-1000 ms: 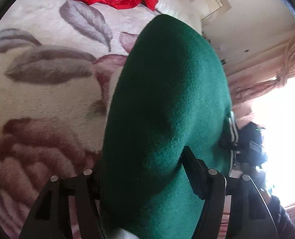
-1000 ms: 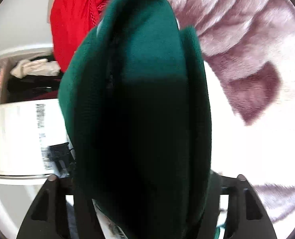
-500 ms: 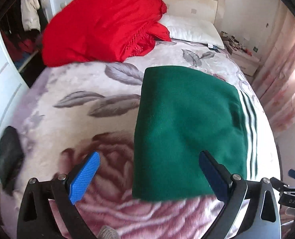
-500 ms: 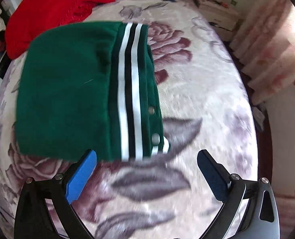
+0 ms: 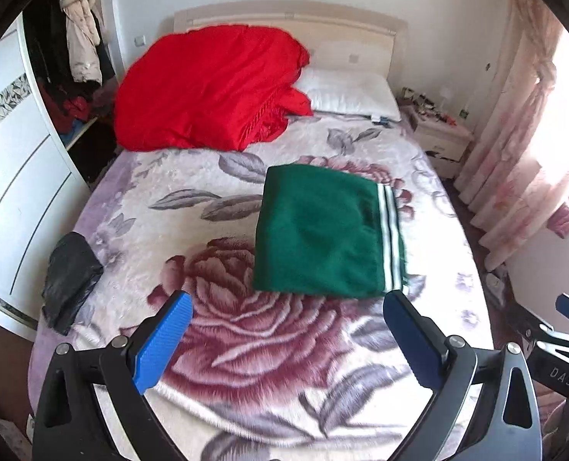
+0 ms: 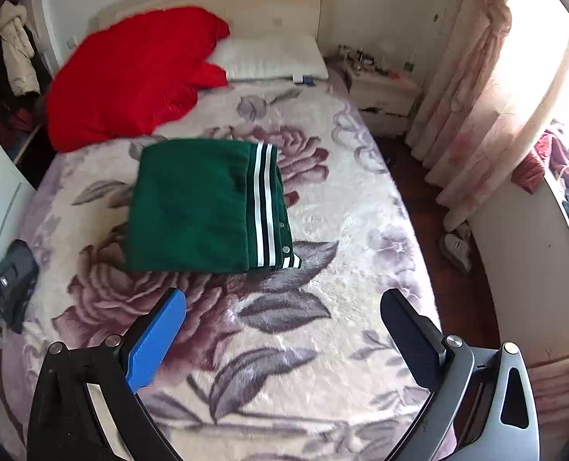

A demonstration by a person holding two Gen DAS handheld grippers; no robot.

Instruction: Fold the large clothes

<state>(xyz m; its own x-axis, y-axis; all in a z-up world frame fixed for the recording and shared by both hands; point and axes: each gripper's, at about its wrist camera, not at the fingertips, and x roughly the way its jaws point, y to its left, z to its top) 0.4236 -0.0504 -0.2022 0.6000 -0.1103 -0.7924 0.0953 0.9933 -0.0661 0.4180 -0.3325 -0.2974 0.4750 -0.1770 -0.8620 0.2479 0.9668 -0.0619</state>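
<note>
On the floral bed (image 5: 246,345), mid-mattress, green garment (image 5: 323,234) lies folded flat, striped hem toward the curtain side, red quilt (image 5: 207,88) and pillow (image 5: 346,92) behind it at the headboard; left gripper (image 5: 284,330) and right gripper (image 6: 284,326) above the near edge, both jaws spread wide, nothing between them.

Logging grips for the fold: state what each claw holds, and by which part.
Nothing. Left claw and right claw are open and empty; the folded green garment lies on the bed, apart from both.
</note>
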